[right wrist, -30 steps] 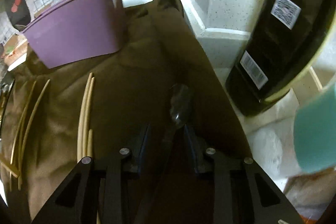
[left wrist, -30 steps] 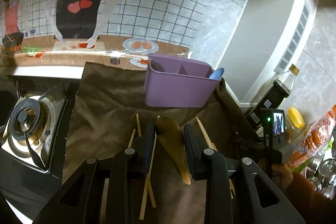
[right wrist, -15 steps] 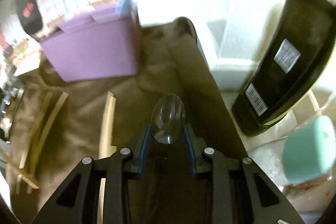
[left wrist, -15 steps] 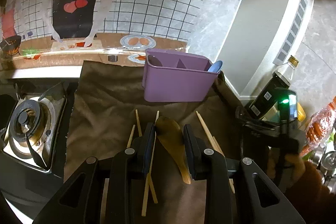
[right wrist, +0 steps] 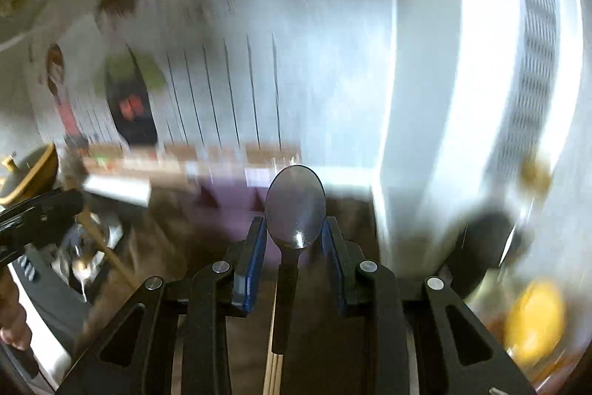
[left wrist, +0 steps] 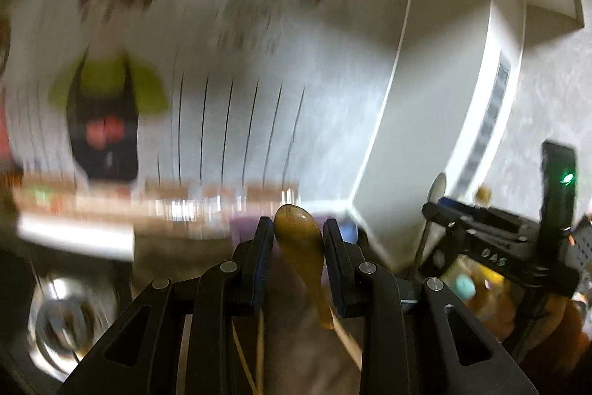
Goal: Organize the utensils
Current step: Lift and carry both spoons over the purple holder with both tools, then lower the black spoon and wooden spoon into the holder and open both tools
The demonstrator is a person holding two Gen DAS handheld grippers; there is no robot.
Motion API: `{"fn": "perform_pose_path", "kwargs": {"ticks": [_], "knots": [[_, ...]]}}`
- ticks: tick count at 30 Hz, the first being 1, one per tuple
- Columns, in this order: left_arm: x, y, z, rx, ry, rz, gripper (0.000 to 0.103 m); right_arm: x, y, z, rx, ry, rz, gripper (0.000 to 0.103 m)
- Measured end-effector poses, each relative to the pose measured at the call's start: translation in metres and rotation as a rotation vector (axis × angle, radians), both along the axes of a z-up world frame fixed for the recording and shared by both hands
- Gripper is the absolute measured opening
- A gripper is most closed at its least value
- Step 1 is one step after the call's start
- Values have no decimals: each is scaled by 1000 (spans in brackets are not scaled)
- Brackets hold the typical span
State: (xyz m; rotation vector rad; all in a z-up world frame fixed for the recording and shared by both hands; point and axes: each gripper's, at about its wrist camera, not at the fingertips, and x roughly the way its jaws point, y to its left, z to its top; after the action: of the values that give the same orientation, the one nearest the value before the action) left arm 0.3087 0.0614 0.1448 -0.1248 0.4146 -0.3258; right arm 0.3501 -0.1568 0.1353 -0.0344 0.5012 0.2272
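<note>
My left gripper (left wrist: 298,228) is shut on an amber plastic spoon (left wrist: 299,247), bowl up, handle slanting down between the fingers. In the right wrist view my right gripper (right wrist: 294,228) is shut on a dark grey spoon (right wrist: 296,206) that stands bowl up. The purple utensil caddy (right wrist: 229,206) sits low and blurred behind the fingers, and only a strip of the caddy (left wrist: 244,228) shows in the left wrist view. The right gripper (left wrist: 440,213) and its spoon (left wrist: 436,187) show at the right of that view. Wooden chopsticks (left wrist: 347,339) lie on the brown cloth (right wrist: 166,247) below.
A white cabinet or hood corner (left wrist: 444,99) stands right of the caddy, against the illustrated wall (left wrist: 222,62). A gas stove burner (left wrist: 63,321) is at the lower left. Bottles and a yellow-lidded jar (right wrist: 536,321) crowd the right side. A hand (right wrist: 11,324) shows at the left edge.
Both grippers have risen with their spoons held, and the views now tilt up at the wall. The grey spoon has come off the cloth. The caddy has dropped low in both views.
</note>
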Motion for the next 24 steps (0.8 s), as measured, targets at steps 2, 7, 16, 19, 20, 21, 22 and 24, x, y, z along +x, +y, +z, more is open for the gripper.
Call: {"fn": "perform_pose_path", "kwargs": {"ticks": [2, 7, 16, 19, 20, 21, 22, 24], "knots": [[19, -5, 20, 30, -45, 10, 28, 8, 6, 33, -6, -77, 5, 27], [73, -13, 39, 61, -69, 42, 28, 50, 24, 72, -60, -192, -10, 28], [159, -26, -29, 96, 75, 58, 28, 137, 34, 10, 18, -82, 10, 28], [173, -27, -54, 84, 138, 54, 29, 152, 39, -20, 22, -24, 30, 28], [175, -28, -61, 89, 152, 56, 29, 156, 41, -29, 15, -5, 34, 28], [178, -29, -69, 97, 169, 60, 29, 159, 43, -37, 10, 6, 38, 28], [180, -30, -73, 99, 179, 61, 29, 160, 44, -45, 11, 18, 48, 28], [183, -30, -85, 96, 216, 58, 29, 162, 46, -56, 23, 45, 72, 28]]}}
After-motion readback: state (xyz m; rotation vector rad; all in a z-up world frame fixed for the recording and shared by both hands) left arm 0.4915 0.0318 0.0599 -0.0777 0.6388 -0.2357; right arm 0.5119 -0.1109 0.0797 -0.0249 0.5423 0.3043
